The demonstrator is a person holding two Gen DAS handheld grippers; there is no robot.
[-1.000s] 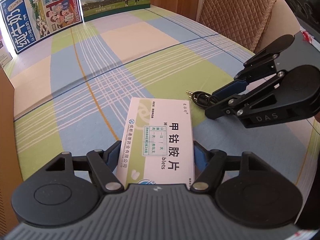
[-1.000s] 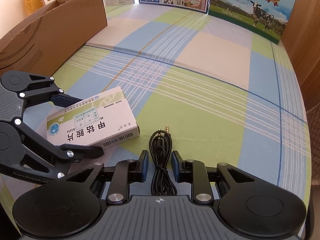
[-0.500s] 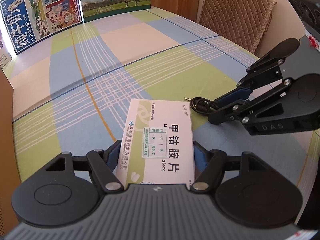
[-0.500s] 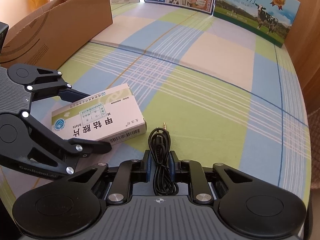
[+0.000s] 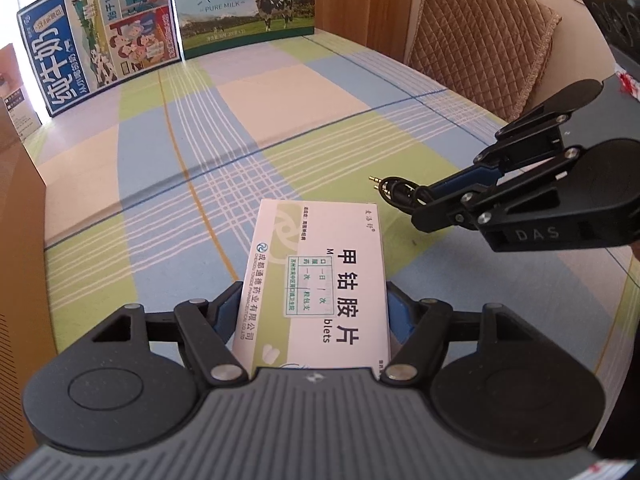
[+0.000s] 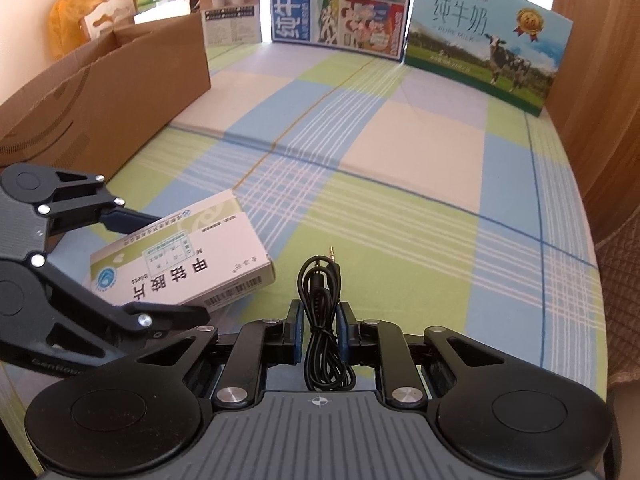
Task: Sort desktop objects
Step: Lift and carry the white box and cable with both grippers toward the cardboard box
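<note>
My left gripper (image 5: 316,308) is shut on a white and green medicine box (image 5: 320,280) and holds it off the checked tablecloth; the box also shows in the right wrist view (image 6: 184,264), front end raised. My right gripper (image 6: 318,320) is shut on a coiled black audio cable (image 6: 320,292) with a gold jack plug and holds it above the cloth. In the left wrist view the right gripper (image 5: 424,204) is to the right of the box, with the cable (image 5: 396,190) sticking out of its tips.
An open cardboard box (image 6: 100,100) stands at the left. Milk cartons (image 6: 484,40) and printed boxes (image 5: 100,52) line the table's far edge. A quilted brown chair (image 5: 480,36) stands at the far right. A wooden panel (image 6: 592,60) borders the right.
My right gripper closed on the cable and lifted it off the cloth. My left gripper raised the medicine box. Both moved up and slightly back.
</note>
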